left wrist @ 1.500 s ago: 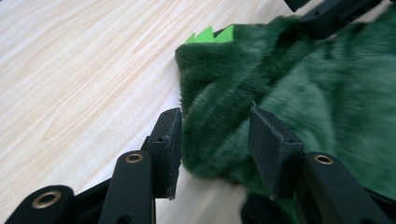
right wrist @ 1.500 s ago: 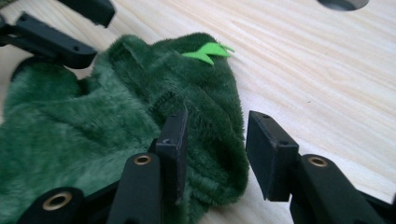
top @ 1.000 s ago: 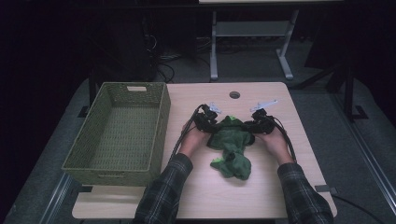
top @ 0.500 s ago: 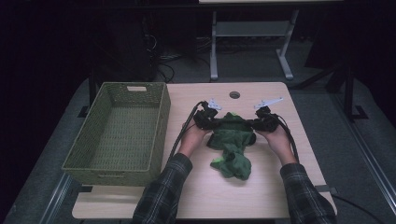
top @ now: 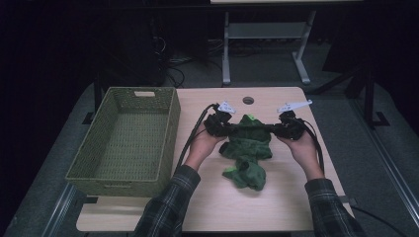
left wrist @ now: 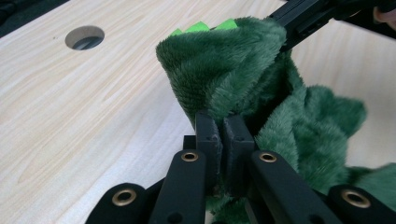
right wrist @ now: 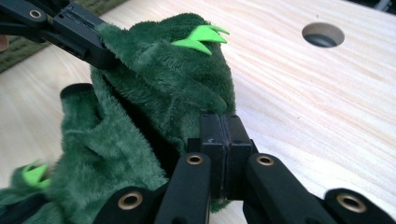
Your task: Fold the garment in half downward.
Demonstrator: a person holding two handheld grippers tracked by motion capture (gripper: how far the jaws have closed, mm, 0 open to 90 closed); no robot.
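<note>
Both grippers are clamped on a dark green plush garment [top: 247, 148] that sits mid-table, right of the basket. In the high view the left gripper [top: 228, 129] and right gripper [top: 272, 130] each pinch an upper corner, the top edge stretched between them and lifted, the lower part bunched on the table [top: 212, 207] toward the person. The left gripper view gives the close-up: left gripper [left wrist: 223, 135] with pads pressed together on a fold of the fuzzy fabric [left wrist: 243, 79], jaws having just closed on it; the other gripper's black jaw comes in at top right, biting the far corner. It also shows bright green felt bits at the top edge, barely readable from above. The right gripper view mirrors this: right gripper [right wrist: 223, 135] squeezed tight on the plush [right wrist: 163, 79], also just closed, with lime green felt spikes [right wrist: 201, 38] on the fabric top, another lime bit at lower left, and the left gripper's jaw at top left on its corner. Both gripper views show the round cable hole [left wrist: 85, 37] in the light wood tabletop, also seen from above just beyond the garment. The high view alone gives the woven green basket [top: 168, 133] at the table's left, nothing in it, the person's plaid sleeves [top: 165, 207] coming from the bottom, cables trailing from both grippers. Room is dark, grey floor, a pale metal stand [top: 264, 44] and cables behind the table.
</note>
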